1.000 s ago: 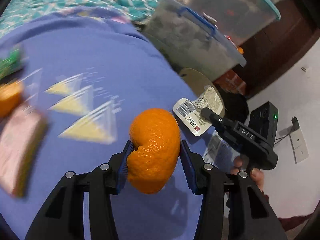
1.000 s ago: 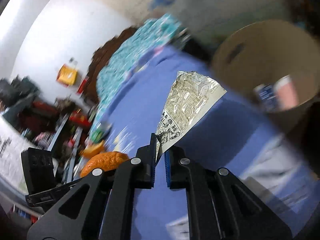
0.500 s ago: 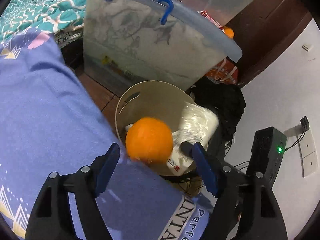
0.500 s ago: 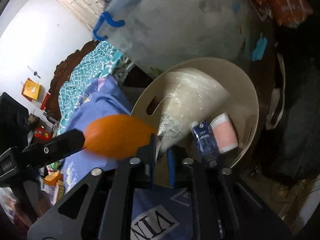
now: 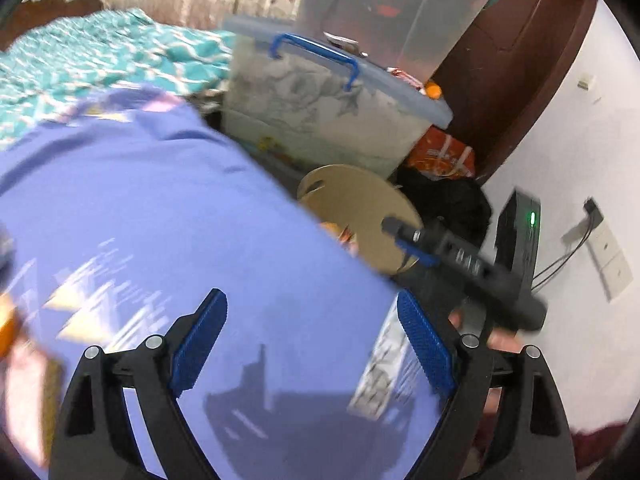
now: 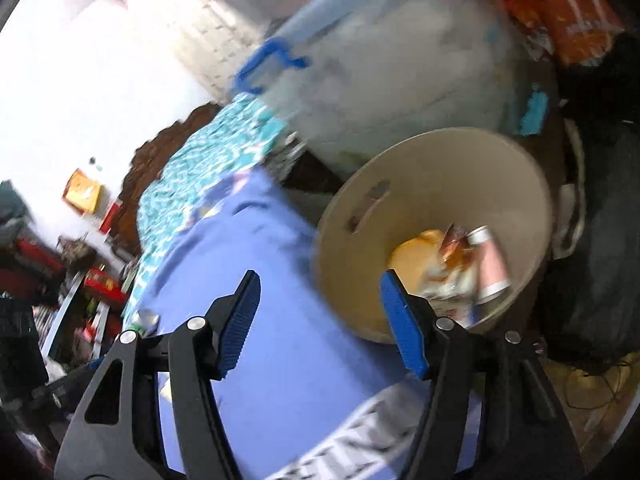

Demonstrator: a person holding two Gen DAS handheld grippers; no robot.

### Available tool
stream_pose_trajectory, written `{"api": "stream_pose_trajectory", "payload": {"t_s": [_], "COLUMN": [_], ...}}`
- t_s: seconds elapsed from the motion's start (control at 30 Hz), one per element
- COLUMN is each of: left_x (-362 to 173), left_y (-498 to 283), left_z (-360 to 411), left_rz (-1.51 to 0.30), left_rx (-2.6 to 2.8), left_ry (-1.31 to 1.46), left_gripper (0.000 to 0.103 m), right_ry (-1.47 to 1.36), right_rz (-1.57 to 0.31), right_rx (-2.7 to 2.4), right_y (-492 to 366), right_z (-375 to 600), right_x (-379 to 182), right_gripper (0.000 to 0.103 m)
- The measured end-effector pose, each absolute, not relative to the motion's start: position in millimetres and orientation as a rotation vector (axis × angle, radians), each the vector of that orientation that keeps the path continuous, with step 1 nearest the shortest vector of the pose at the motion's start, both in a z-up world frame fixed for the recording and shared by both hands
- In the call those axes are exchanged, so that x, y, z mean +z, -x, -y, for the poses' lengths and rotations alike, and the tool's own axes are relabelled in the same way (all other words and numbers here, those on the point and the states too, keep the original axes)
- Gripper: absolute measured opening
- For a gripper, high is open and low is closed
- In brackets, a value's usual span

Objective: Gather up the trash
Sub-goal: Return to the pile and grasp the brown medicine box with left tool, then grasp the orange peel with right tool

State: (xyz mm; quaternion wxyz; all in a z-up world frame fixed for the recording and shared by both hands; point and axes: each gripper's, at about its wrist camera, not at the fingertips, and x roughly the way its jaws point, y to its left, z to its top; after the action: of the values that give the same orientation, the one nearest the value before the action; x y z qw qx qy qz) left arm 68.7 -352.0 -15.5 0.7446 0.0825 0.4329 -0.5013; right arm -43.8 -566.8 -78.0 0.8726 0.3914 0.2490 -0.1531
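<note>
Right wrist view: the right gripper [image 6: 320,320] has its jaws spreading apart with nothing between them, and just ahead and to its right stands the round beige bin [image 6: 400,168], beside the edge of the bed's blue cover [image 6: 280,320]. Inside the bin lies the trash [image 6: 452,264]: an orange lump, a crumpled wrapper and a pale pink tube, all blurred, so I cannot tell them apart more finely. In the left wrist view the left gripper [image 5: 312,344] is likewise released, its jaws widening and empty, hovering over the blue cover; the bin sits ahead of it and to the right, past the bed's edge, with the right gripper's dark finger crossing in front of the rim. Behind the bin stands a clear storage box with a blue handle [image 5: 316,56]. The step in hand looks like the drop into the bin, now done for both grippers. More litter seems to lie far to the left of the left gripper, an orange scrap [image 5: 8,332] at the frame's edge, too smeared to identify. The next move likely calls for swinging back over the bed and lining open jaws up on a remaining piece.
</note>
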Motion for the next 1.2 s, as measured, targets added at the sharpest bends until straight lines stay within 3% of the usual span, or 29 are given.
{"api": "stream_pose_trajectory", "payload": {"t_s": [0.17,0.3,0.43,0.53,0.57,0.6,0.63,0.73,1.1,1.2], "left_x": [-18.9,-32.3,-57.7,-75.0,-78.8,-81.6,-83.4,-82.0,-89.2,-88.1], "left_y": [-77.8,-99.2,-127.1,-139.5,-142.6,-145.2,-147.2,-142.4,-86.7,-83.3], "left_z": [254.7,194.9,166.3,165.6,166.3,166.8,166.2,153.6,57.5,51.1], "left_rz": [-0.866,-0.805,-0.851,-0.901,-0.911,-0.908,-0.919,-0.949,-0.949,-0.947], "left_rx": [-0.881,-0.627,-0.531,-0.567,-0.574,-0.564,-0.564,-0.620,-0.580,-0.575], "left_ry": [-0.201,-0.237,-0.216,-0.193,-0.186,-0.190,-0.189,-0.156,-0.025,0.001], "left_gripper": [0.085,0.094,0.094,0.094,0.093,0.084,0.068,0.063,0.059,0.059], "right_ry": [-0.762,-0.705,-0.531,-0.333,-0.271,-0.236,-0.218,-0.185,-0.305,-0.358], "right_rz": [-0.589,-0.666,-0.713,-0.723,-0.736,-0.754,-0.770,-0.810,-0.941,-0.936], "right_rx": [-0.193,-0.059,0.090,0.157,0.172,0.197,0.225,0.287,0.434,0.459], "right_y": [6.3,-32.4,-72.5,-95.6,-104.9,-113.8,-122.1,-144.8,-230.4,-240.4], "right_z": [512.9,458.4,392.2,344.8,328.8,315.1,305.1,285.8,263.3,264.6], "right_x": [-75.8,-75.2,-61.6,-52.4,-51.3,-50.9,-51.6,-54.6,-92.1,-98.7], "right_gripper": [0.060,0.060,0.061,0.071,0.073,0.077,0.078,0.087,0.093,0.088]}}
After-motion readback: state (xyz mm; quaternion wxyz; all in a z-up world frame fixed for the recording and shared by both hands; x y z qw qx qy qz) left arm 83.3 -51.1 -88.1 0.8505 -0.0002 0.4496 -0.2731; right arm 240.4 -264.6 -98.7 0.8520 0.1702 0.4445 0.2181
